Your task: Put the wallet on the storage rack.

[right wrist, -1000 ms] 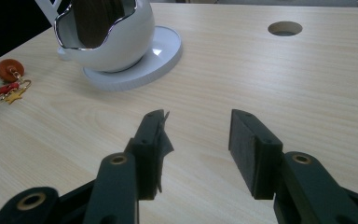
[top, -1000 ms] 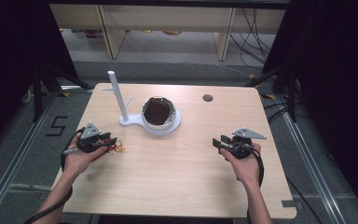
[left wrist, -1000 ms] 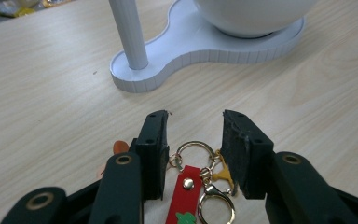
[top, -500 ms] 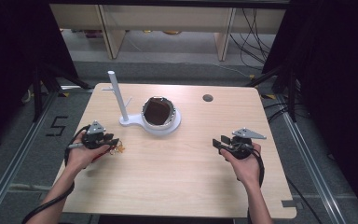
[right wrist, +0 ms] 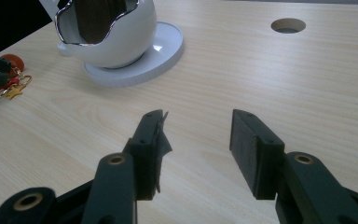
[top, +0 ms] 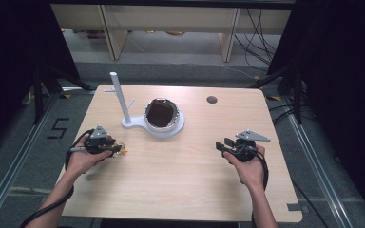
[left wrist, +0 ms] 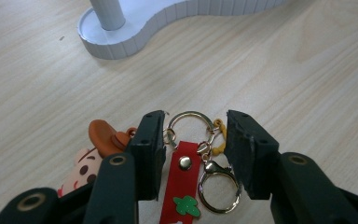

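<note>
Floor left of the table [top: 190, 190]: a "5" [top: 59, 128] marked in black, the one piece of writing I can read.

My left gripper [top: 116, 149] is low over the table's left side. Its jaws have just been opening; they now stand apart with the keychain [left wrist: 182, 177] lying between them, pads not pressing it. The left gripper view gives detail that the high view does not: one red strap with a brass stud and a green patch, two gold rings [left wrist: 191, 123], one yellow clasp, one brown-capped charm [left wrist: 103, 135] outside the left jaw. From above the keychain is just a small orange-gold speck at my jaw tips.

Centre: one white stand [top: 159, 129], with one upright post [top: 120, 97] and one scalloped-edged, dark-lined bowl [top: 161, 113]. The right gripper view shows the bowl's wavy silver rim close up.

One round hole [top: 212, 99] lies in the tabletop beyond.

My right gripper [top: 221, 147] rests at the right side, jaws apart, bare wood between them. Its view also catches the left jaws and the keychain at far left.
</note>
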Motion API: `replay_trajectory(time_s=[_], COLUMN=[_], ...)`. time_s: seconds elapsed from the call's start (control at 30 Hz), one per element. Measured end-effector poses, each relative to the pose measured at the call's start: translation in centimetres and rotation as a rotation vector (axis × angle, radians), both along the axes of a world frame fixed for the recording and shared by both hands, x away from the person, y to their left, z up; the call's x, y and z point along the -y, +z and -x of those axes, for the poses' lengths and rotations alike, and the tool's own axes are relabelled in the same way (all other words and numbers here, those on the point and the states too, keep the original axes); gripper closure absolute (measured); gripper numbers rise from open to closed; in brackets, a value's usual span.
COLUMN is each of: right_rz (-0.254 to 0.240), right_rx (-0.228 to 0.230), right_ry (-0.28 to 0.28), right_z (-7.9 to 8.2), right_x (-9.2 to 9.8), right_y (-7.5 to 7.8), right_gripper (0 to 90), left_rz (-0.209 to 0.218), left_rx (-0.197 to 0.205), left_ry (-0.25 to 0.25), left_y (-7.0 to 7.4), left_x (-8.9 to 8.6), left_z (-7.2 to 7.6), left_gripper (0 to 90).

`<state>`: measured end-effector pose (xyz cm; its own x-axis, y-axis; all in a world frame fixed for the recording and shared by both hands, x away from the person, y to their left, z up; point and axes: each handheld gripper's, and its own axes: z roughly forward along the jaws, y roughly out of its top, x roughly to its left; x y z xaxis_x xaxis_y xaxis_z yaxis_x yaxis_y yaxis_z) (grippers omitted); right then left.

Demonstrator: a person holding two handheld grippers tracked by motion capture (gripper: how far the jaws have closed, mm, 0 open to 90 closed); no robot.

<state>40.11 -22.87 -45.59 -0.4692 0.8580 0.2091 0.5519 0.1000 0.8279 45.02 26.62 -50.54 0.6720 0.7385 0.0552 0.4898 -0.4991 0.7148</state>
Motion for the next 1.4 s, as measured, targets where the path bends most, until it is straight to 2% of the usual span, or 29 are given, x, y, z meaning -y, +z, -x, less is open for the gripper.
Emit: replay_trajectory(time_s=[0.07, 0.13, 0.23, 0.33, 0.53, 0.6, 0.63, 0.67, 0.73, 0.77, 0.8, 0.83, 0.9, 1.03, 1.07, 1.1, 1.23, 1.3, 1.33, 1.4], right_rz=[-0.001, 0.014, 0.001, -0.001, 0.002, 0.003, -0.004, 0.006, 0.0, 0.028, 0.027, 0.015, 0.025, 0.027, 0.028, 0.001, -0.01, -0.01, -0.002, -0.004], right_rx=[-0.007, 0.005, 0.001, 0.001, -0.011, -0.002, -0.01, 0.005, 0.003, 0.02, 0.019, 0.008, 0.01, 0.002, 0.005, -0.031, -0.032, -0.03, -0.014, -0.016], right_ry=[-0.005, -0.006, -0.008, -0.008, 0.0, -0.003, -0.002, 0.0, 0.002, 0.012, 0.013, 0.013, 0.018, 0.02, 0.021, 0.009, 0.009, 0.011, 0.007, 0.009], right_z=[0.0, -0.1, 0.0, 0.0, 0.0, 0.0, 0.0, -0.1, -0.1, -0.2, -0.2, -0.2, -0.3, -0.2, -0.2, 0.0, -0.1, -0.1, -0.1, -0.1], right_x=[0.0, 0.1, 0.1, 0.1, 0.1, 0.0, 0.0, 0.1, 0.0, 0.3, 0.3, 0.2, 0.2, 0.2, 0.2, 0.0, 0.1, 0.1, 0.2, 0.2], right_y=[0.0, -0.1, -0.1, 0.0, 0.0, -0.1, -0.1, -0.1, -0.1, -0.1, -0.1, -0.1, -0.1, -0.1, -0.1, -0.1, -0.2, -0.2, -0.2, -0.2], right_gripper=[55.6, 55.6, 55.6, 55.6, 55.5, 55.5, 55.5, 55.5, 55.5, 55.5, 55.5, 55.4, 55.4, 55.3, 55.3, 55.2, 55.1, 55.1, 55.1, 55.0], left_rz=[-0.027, -0.034, -0.033, -0.069, -0.08, -0.082, -0.096, -0.126, -0.173, -0.195, -0.234, -0.259, -0.321, -0.378, -0.375, -0.374, -0.381, -0.366, -0.37, -0.347], left_rx=[-0.003, -0.013, -0.023, -0.025, -0.04, -0.059, -0.058, -0.078, -0.102, -0.12, -0.148, -0.165, -0.221, -0.262, -0.264, -0.274, -0.309, -0.323, -0.332, -0.35], left_ry=[-0.017, -0.023, -0.011, -0.021, -0.019, -0.021, -0.021, -0.046, -0.072, -0.086, -0.117, -0.13, -0.185, -0.218, -0.22, -0.221, -0.227, -0.211, -0.213, -0.197], left_y=[-0.1, -0.1, -0.2, -0.1, 0.2, 0.5, 0.7, 1.3, 2.1, 2.3, 2.6, 2.7, 2.8, 2.6, 2.6, 2.6, 2.3, 2.3, 2.4, 2.4], left_x=[0.2, 0.3, 0.4, 0.6, 0.9, 0.9, 0.9, 0.8, 0.9, 1.0, 1.2, 1.4, 1.7, 2.5, 2.7, 2.7, 3.0, 3.0, 2.9, 3.0], left_z=[-0.2, -0.3, -0.5, -0.6, -0.9, -1.1, -1.2, -1.4, -1.9, -2.1, -2.5, -2.7, -3.3, -4.0, -4.2, -4.2, -4.6, -4.8, -4.9, -4.9], left_gripper=[54.5, 53.7, 53.1, 52.7, 52.7, 52.7, 52.7, 52.7, 52.9, 52.9, 52.9, 52.8, 52.3, 52.2, 52.3, 52.5, 52.7, 53.3, 53.5, 54.2])
